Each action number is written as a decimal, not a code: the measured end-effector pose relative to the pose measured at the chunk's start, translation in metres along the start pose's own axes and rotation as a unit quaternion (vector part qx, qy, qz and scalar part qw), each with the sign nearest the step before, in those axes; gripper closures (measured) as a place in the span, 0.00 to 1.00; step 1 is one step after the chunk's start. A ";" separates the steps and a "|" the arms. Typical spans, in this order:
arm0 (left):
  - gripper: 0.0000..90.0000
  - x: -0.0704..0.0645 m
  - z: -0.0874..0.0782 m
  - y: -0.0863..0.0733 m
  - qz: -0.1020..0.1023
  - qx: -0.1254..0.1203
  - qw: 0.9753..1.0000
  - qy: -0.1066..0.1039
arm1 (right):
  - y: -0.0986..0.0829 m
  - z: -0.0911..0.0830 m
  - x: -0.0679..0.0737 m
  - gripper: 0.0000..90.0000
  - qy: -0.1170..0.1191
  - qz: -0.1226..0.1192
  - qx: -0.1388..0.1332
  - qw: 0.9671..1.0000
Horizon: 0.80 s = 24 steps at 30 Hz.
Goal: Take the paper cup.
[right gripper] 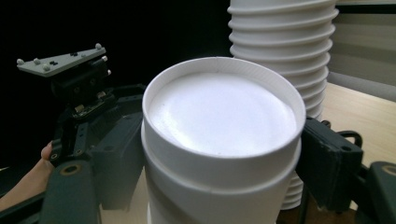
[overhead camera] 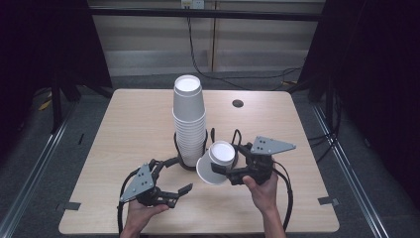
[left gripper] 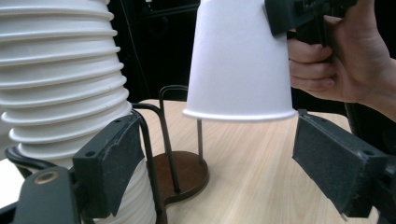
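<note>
- Right tool (overhead camera: 229, 174): clenched on a single white foam cup (overhead camera: 216, 162). In the right gripper view its two black jaws press on opposite sides of the cup's wall, just below the closed base. A hand (overhead camera: 261, 191) grips the tool from the near side.
- Left tool (overhead camera: 181, 194): released, jaws spread wide and holding nothing. In the left gripper view one pad (left gripper: 114, 165) sits close in front of the cup stack, though contact cannot be told, and the other pad (left gripper: 334, 163) stands apart at right, with bare wood between them.
- Held cup: plain white, tapered, with a narrow raised band round the base. It is upside down, tilted so the base faces up and far and the open rim faces down and near. It hangs above the surface, just right of the stack, over a bare wire post (left gripper: 200, 140).
- Cup stack (overhead camera: 188, 121): a tall column of nested, inverted white cups, ribbed by their stepped rims, standing near the middle of the surface.
- Holder (left gripper: 184, 175): brown round bases with dark wire uprights, at the foot of the stack.
- Surface (overhead camera: 129, 124): pale wood grain with a dark round hole (overhead camera: 237, 103) at far right.
- Markings: no brand, label or writing can be read on the cups or tools.
</note>
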<state>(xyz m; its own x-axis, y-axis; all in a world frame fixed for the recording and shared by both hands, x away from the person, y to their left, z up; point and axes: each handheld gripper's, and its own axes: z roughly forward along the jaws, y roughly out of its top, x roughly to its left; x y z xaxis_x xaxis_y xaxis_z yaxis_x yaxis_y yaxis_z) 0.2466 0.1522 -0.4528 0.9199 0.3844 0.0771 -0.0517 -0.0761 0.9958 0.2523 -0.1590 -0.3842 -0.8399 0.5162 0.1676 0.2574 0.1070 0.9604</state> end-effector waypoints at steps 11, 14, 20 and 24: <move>0.17 -0.004 0.011 -0.004 0.005 0.024 0.999 -0.024 | -0.024 0.018 0.008 0.26 0.020 0.012 0.015 1.000; 0.17 -0.004 0.015 -0.008 0.007 0.029 0.999 -0.033 | -0.029 0.022 0.009 0.26 0.024 0.016 0.015 0.999; 0.15 -0.005 0.023 -0.013 0.000 0.032 0.998 -0.049 | -0.032 0.027 0.011 0.26 0.031 0.021 0.016 0.999; 0.08 -0.005 0.026 -0.016 -0.004 0.042 0.998 -0.049 | -0.032 0.029 0.011 0.26 0.033 0.018 0.016 0.999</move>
<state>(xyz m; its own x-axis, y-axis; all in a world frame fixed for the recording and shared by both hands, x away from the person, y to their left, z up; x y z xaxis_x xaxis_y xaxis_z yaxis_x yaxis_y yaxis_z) 0.2532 0.1276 -0.4701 0.9540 0.2936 0.0603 -0.0159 -0.1512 0.9884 0.2488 -0.1318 -0.4197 -0.8593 0.4630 0.2173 0.3020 0.1166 0.9461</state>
